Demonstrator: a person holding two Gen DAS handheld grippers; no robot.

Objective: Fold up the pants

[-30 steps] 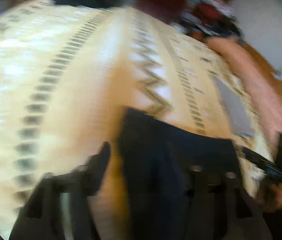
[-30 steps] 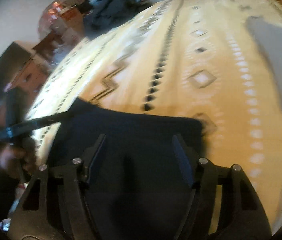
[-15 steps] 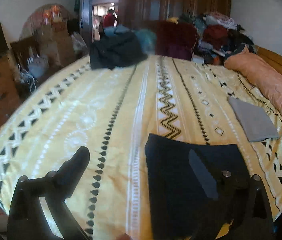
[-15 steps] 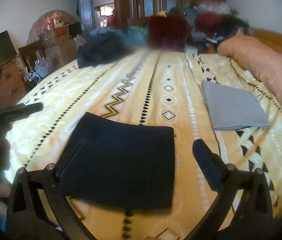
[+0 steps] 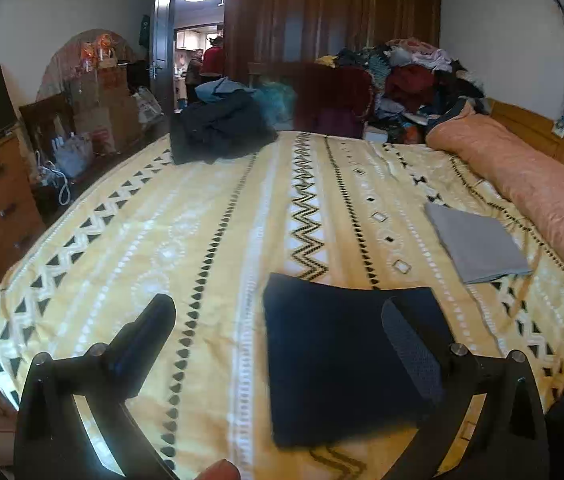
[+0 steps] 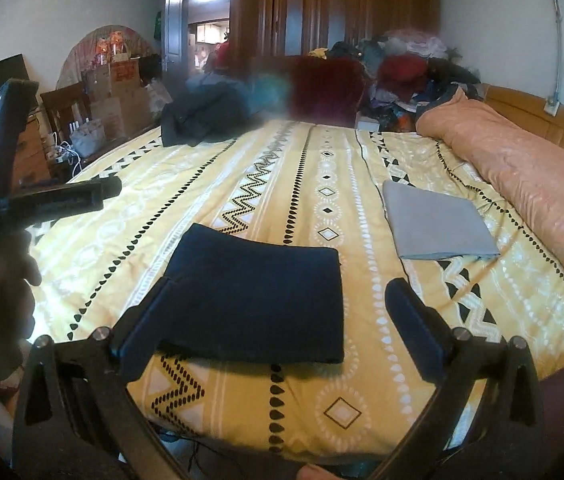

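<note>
The bed (image 5: 217,240) is covered by a yellow patterned spread. The folded pants (image 6: 257,300) are laid flat near its front edge. Both tongs, left (image 5: 282,332) and right (image 6: 277,312), are held wide open, empty, above the pants.

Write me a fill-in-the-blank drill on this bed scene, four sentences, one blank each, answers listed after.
1. The folded pants lying on the yellow bedspread are dark ____ in colour.
2. Both the left gripper and the right gripper have their jaws ____, holding nothing.
3. The folded cloth lying between the pants and the peach quilt is ____ in colour.
4. At the far end of the bed, beside the dark wardrobe, clothes lie in a ____.

Missing words: navy blue; open; grey; pile
</note>
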